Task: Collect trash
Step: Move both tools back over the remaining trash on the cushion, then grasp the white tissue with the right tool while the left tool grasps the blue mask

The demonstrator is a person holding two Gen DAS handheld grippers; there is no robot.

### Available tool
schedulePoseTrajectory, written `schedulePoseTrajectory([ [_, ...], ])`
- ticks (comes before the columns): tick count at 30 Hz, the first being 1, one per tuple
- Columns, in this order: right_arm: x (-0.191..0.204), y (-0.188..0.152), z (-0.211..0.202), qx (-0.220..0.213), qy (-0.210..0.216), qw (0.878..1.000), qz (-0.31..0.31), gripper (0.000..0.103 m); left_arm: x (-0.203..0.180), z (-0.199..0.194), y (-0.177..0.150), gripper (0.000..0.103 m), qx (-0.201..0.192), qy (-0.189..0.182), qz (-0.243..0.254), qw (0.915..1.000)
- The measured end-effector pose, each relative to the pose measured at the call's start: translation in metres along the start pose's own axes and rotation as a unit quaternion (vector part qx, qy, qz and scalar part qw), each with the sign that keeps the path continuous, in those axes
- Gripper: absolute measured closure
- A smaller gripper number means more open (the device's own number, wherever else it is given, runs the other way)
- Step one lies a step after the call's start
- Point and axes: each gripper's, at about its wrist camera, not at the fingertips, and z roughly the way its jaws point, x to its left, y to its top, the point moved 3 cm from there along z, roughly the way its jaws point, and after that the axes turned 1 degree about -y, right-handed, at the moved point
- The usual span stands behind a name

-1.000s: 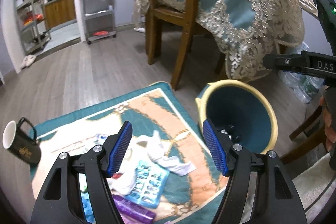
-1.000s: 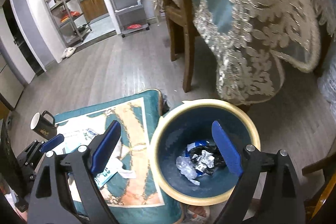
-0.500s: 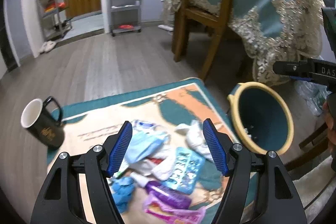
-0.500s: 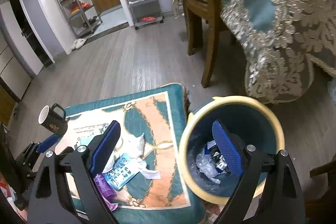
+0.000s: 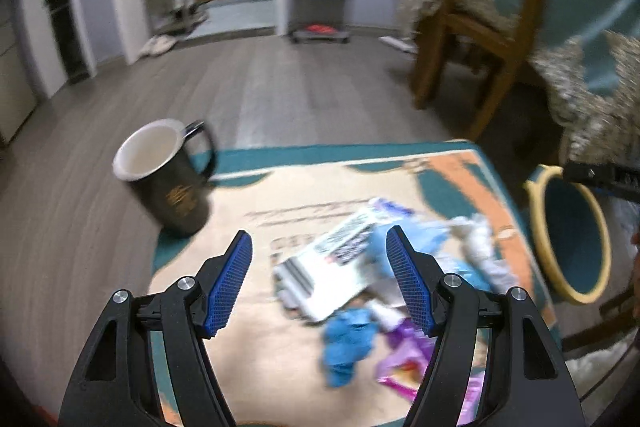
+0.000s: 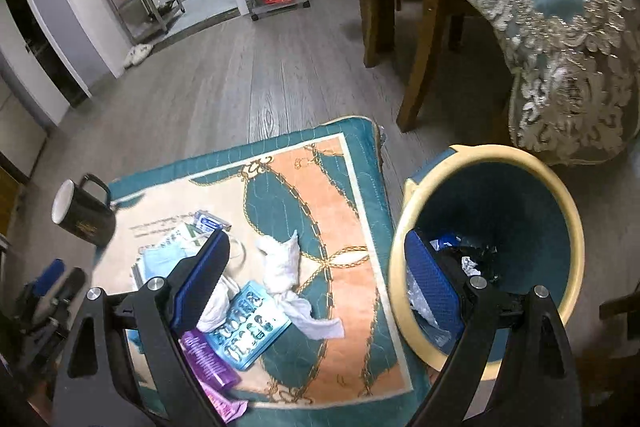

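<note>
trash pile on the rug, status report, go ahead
Left gripper and right gripper open, empty. Mixed litter pile on patterned rug; yellow-rimmed teal bin beside it, partly filled. Black mug stands near pile.

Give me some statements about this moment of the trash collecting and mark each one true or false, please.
1. The bin already holds some trash. True.
2. The mug lies inside the bin. False: it stands at the corner of the rug.
3. The left gripper clamps a tissue. False: it is open and empty.
4. The right gripper is open. True.
5. A white tissue lies on the rug. True.
</note>
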Motion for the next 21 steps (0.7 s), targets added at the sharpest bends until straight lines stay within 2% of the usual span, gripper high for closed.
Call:
schedulePoseTrajectory([
  [5,0.006,-0.009,0.025,0.029,0.017,0.999,0.030,0.016,0.030,0.007,-0.005,0.032,0.006,0.022,-0.039,0.9990],
  [8,0.011,-0.011,0.035,0.038,0.018,0.999,0.029,0.016,0.034,0.013,-0.008,0.032,0.014,0.024,-0.046,0.9986],
  [15,0.017,-0.026,0.069,0.077,0.010,0.997,0.006,0.017,0.011,0.024,-0.007,0.032,0.021,-0.014,-0.032,0.9992],
  [20,0.017,-0.038,0.092,0.116,0.013,0.993,-0.027,0.036,-0.021,0.031,-0.008,0.032,0.029,-0.046,0.013,0.9984],
  [21,0.016,-0.041,0.094,0.121,0.015,0.992,-0.027,0.037,-0.027,0.033,-0.008,0.033,0.031,-0.053,0.021,0.9979],
])
